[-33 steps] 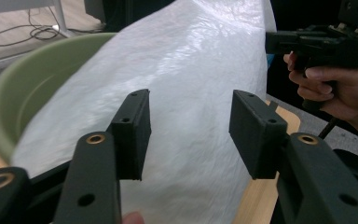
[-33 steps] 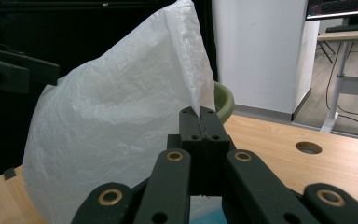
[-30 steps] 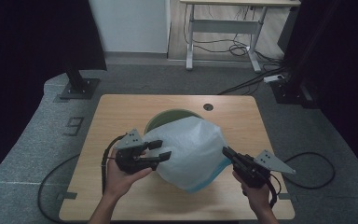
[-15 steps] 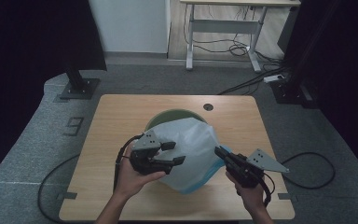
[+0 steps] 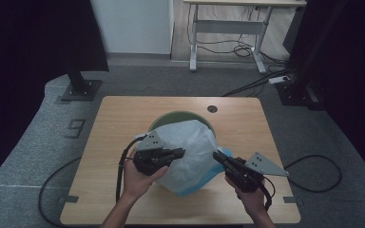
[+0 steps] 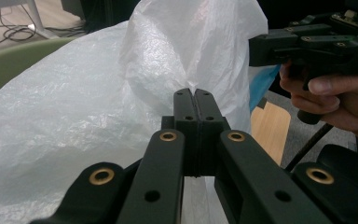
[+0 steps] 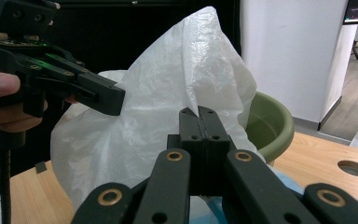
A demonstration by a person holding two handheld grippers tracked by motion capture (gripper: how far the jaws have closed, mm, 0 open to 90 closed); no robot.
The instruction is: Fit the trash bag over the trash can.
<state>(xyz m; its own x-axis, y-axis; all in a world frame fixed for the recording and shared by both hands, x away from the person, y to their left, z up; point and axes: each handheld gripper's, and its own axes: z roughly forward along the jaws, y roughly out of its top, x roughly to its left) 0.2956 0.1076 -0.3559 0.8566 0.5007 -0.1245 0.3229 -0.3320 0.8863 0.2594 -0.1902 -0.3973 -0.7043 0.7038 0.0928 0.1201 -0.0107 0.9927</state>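
Note:
A white plastic bag (image 5: 190,147) stands bunched over a green basin (image 5: 171,117) in the middle of the wooden table (image 5: 123,123). A blue layer (image 5: 215,174) shows under the bag's near right edge. My left gripper (image 5: 183,153) is at the bag's left side; its jaws have just been closing and are shut on a fold of the bag (image 6: 196,91). From the right, my right gripper (image 5: 216,156) pinches the bag's edge (image 7: 198,110). Each gripper view shows the other gripper: the right gripper (image 6: 261,46) in the left one, the left gripper (image 7: 114,100) in the right one.
A round cable hole (image 5: 212,109) sits near the table's far edge. Cables trail off the table from both grippers. Beyond the table are a stand base (image 5: 78,89) on the grey floor and a desk frame (image 5: 228,33).
The left gripper has moved right, from the bag's left edge onto its side. The bag has been drawn narrower and taller between the grippers. The right gripper has barely shifted.

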